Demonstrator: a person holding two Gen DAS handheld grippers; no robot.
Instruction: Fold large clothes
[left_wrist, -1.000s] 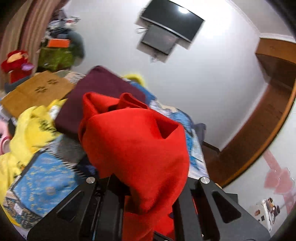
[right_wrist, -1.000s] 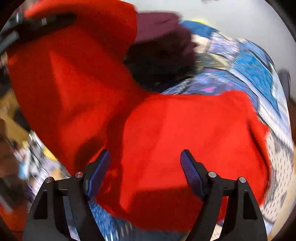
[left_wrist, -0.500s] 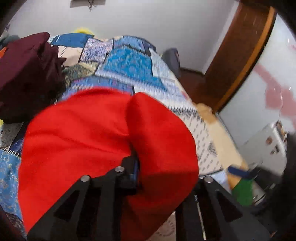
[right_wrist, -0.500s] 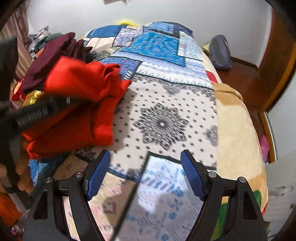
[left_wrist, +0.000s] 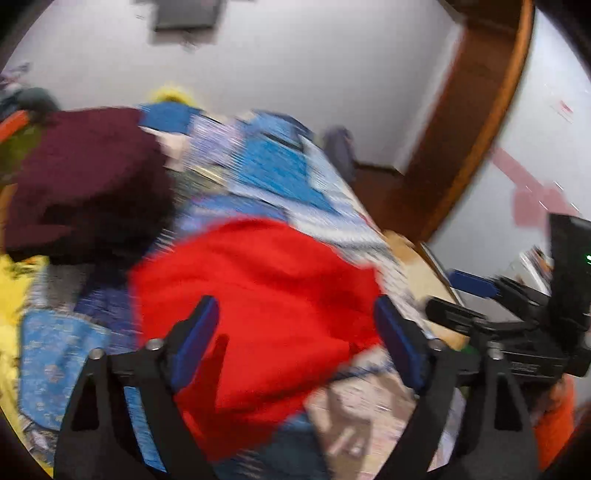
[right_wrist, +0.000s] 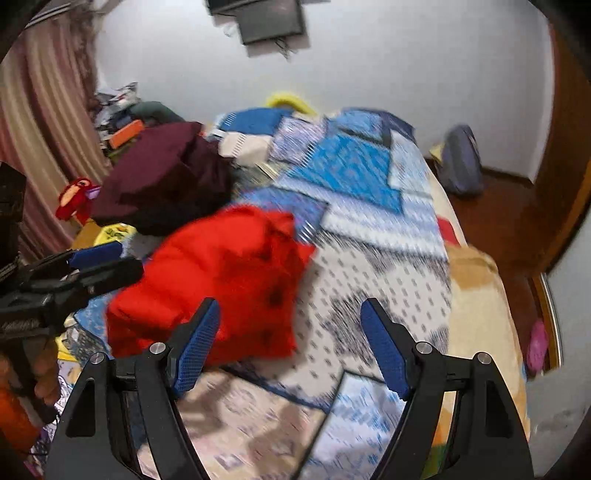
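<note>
Lying in a loose bundle on the patchwork bed (right_wrist: 373, 258), the red garment (right_wrist: 221, 280) sits ahead of and a little to the left of the right claw (right_wrist: 291, 347), and directly ahead of the left claw (left_wrist: 295, 339); the left claw is the nearer, its jaws having just been opening, and they now stand wide with the cloth seen past them but not pinched; the right claw is wide too and holds nothing, patterned quilt showing between its pads. Blur smears both views, so the bundle's long axis is hard to read; it seems to run from near-left to far-right across the bed. A maroon garment (right_wrist: 159, 177) lies just behind the red one, apparently touching. Any coming grasp would probably start from the left side, the right claw having to swing leftward to reach a free edge.
</note>
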